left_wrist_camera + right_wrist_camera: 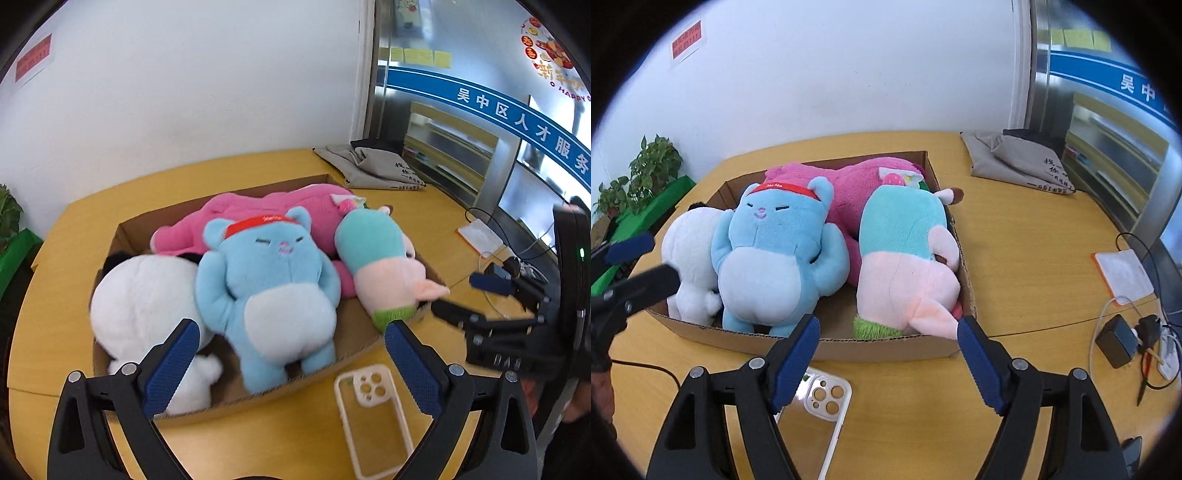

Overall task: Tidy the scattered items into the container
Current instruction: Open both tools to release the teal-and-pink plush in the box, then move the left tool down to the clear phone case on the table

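Four plush toys are seen packed in the box (122,236); a phone case (373,413) is left on the table (59,295), long axis toward the box, just below the right gripper (886,354). Both it and the left gripper (291,354) are held open, empty. The headband's (264,222) lettering cannot be read.
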{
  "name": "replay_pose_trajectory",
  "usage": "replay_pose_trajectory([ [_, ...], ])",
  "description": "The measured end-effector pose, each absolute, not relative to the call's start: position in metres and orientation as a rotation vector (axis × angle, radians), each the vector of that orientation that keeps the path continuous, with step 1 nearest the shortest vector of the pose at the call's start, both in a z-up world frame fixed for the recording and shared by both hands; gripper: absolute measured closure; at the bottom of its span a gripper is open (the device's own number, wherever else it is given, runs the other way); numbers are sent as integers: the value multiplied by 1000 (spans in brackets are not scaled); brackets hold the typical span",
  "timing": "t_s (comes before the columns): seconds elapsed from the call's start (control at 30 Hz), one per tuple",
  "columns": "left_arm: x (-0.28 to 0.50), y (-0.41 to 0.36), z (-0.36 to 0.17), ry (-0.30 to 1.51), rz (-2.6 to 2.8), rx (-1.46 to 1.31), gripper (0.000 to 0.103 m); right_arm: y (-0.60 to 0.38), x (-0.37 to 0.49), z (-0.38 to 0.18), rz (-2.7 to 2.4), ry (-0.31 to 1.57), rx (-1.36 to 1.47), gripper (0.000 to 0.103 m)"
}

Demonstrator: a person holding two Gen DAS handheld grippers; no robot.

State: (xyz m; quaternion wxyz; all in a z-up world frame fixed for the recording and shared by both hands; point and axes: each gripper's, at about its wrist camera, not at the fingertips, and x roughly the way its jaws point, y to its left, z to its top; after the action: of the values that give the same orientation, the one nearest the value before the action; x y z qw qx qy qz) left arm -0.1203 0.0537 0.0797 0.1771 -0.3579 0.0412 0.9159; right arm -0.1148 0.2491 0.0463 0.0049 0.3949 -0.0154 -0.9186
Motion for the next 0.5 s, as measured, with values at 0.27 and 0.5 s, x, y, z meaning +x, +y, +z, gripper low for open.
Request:
replay_pose_trajectory([
  [0.27,-98,18,75,32,2630,-1002,1,235,-101,63,-2942,57,1208,26],
  [0.5,-93,24,68,16,2602,-1027,1,227,-95,66,-2960,109,1188,26],
])
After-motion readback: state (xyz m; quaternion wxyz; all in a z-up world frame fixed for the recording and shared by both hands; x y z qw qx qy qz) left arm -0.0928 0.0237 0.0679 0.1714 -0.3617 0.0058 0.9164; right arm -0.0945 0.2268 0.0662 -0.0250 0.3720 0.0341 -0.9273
